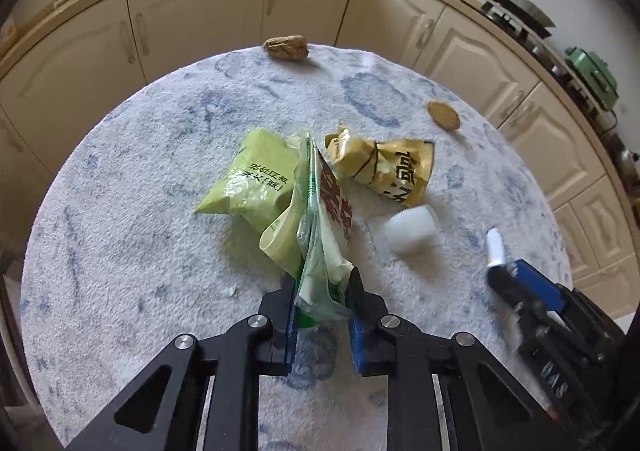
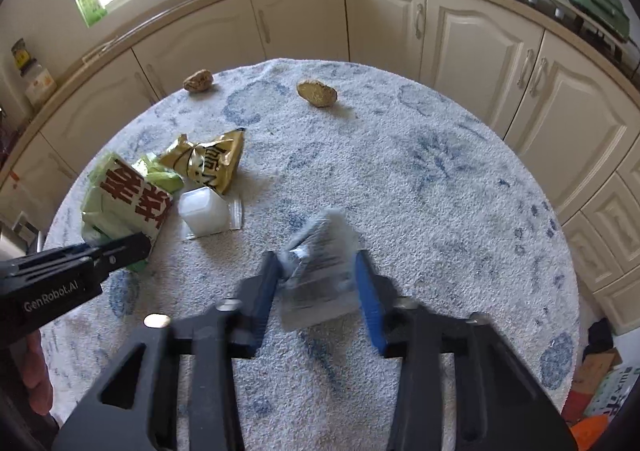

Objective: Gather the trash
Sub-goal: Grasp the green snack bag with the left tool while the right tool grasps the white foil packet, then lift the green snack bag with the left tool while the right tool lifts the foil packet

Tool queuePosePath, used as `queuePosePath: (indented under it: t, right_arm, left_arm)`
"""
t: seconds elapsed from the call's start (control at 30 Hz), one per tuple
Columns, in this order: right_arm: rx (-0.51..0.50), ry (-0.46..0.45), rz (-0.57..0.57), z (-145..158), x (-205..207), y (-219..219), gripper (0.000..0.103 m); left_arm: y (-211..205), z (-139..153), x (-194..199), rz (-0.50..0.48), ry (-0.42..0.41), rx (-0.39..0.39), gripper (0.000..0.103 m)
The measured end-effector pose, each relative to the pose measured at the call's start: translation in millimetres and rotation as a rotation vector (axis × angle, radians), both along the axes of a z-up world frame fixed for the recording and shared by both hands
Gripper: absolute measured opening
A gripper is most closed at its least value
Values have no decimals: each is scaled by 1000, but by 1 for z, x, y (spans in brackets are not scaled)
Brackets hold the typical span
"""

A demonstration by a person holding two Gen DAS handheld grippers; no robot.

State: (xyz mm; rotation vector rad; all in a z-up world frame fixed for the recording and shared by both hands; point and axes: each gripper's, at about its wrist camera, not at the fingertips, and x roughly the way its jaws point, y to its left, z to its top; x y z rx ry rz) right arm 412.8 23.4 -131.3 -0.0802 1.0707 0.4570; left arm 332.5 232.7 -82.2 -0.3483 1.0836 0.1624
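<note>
Two grippers | left gripper [image 1: 322, 283] pinches green wrapper [image 1: 320, 251] upright, long axis vertical

"GenRobot.AI" on the left gripper [image 2: 120, 251] body, Chinese characters, perhaps "高", on the yellow wrapper [image 1: 384, 167]

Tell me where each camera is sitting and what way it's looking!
Left wrist: rides on the left tongs, looking forward over the table; its black arms pinch a green wrapper; the right tongs show at right.
Right wrist: rides on the right tongs, facing the cabinets; a blurry clear wrapper sits between its fingers; the left tongs poke in at left.
Both see the yellow bag and white cup.
</note>
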Motion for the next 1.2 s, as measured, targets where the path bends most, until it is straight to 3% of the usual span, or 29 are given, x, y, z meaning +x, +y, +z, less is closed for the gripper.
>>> queuePosePath:
  t: [0.1, 0.47, 0.63, 0.67, 0.7, 0.73, 0.8, 0.9, 1.03, 1.07, 1.1, 1.2]
  right_arm:
    - [16, 13, 6, 2, -3, -1, 8]
    - [106, 73, 0, 14, -26, -22, 4]
    - [-2, 56, -31, 9, -22, -18, 9]
    - [-13, 58, -22, 7, -19, -16, 12]
    - [-24, 62, -14, 5, -17, -13, 27]
    - [-32, 70, -11, 1, -13, -10, 53]
    - [-28, 72, -14, -4, -6, -4, 75]
    - [-62, 43, 3, -11, -2, 6, 75]
    - [-101, -57, 40, -15, -3, 16, 66]
    - [-96, -55, 36, -14, -2, 14, 60]
    - [-87, -59, 29, -12, -2, 10, 40]
    - [-36, -37, 16, -10, -4, -4, 32]
  left_arm:
    - [-3, 3, -9, 3, -7, 18, 16]
    - [-23, 29, -69, -18, -34, 75, 17]
    - [-28, 39, -91, -14, -47, 71, 17]
    - [-27, 40, -93, -9, -49, 73, 17]
    - [-25, 42, -94, -5, -50, 78, 17]
    - [-24, 43, -96, 1, -50, 80, 17]
    - [-20, 43, -94, 3, -49, 82, 17]
    - [-12, 43, -90, 15, -46, 86, 17]
    - [-1, 39, -83, 33, -41, 77, 17]
    - [1, 39, -83, 39, -39, 71, 17]
    - [3, 38, -81, 40, -41, 67, 17]
    - [4, 37, -81, 32, -46, 67, 17]
